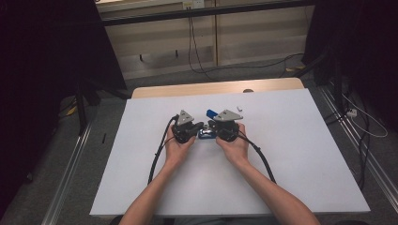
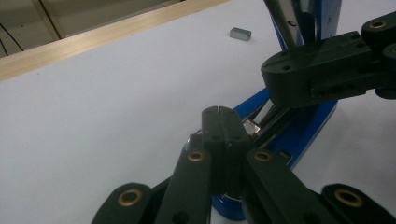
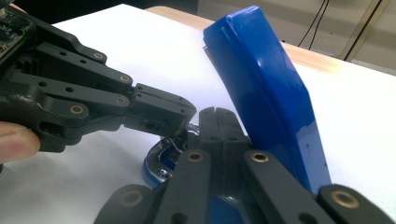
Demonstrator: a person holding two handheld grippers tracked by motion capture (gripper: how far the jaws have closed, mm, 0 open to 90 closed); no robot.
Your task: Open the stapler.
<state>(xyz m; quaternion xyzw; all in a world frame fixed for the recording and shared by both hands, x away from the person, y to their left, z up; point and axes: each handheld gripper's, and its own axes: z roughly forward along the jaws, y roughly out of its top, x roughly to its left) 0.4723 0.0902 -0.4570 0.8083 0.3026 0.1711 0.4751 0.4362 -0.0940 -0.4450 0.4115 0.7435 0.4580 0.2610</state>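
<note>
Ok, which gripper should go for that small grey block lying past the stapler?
Right, probably. The small grey block lies just beyond the right gripper, while the left gripper sits across the stapler from it. Both are shut, so it must open first.

A: How many grippers are over the worktop?
B: 2, the left gripper and the right gripper, 1 per hand.
A: And blue staplers?
B: 1 blue stapler, opened up.
A: Any loose bits?
B: 1 small grey block, and 1 white worktop under everything.
</note>
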